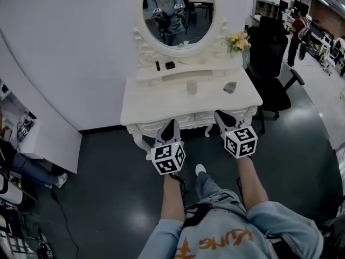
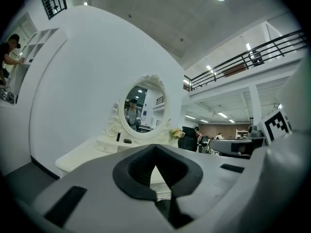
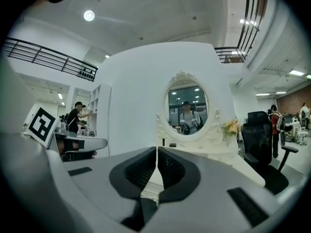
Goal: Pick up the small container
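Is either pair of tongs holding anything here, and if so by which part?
Nothing is held. The left tongs and right tongs are both shut and empty.

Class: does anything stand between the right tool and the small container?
Nothing visible does: only bare white tabletop lies between the right tool and the small pale cylindrical container; a grey object sits aside.

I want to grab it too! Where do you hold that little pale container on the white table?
Pinch the small pale cylindrical container across its round sides, halfway up, coming level from the front edge of the white dressing table. It stands upright and alone, so jaws should fit either side.
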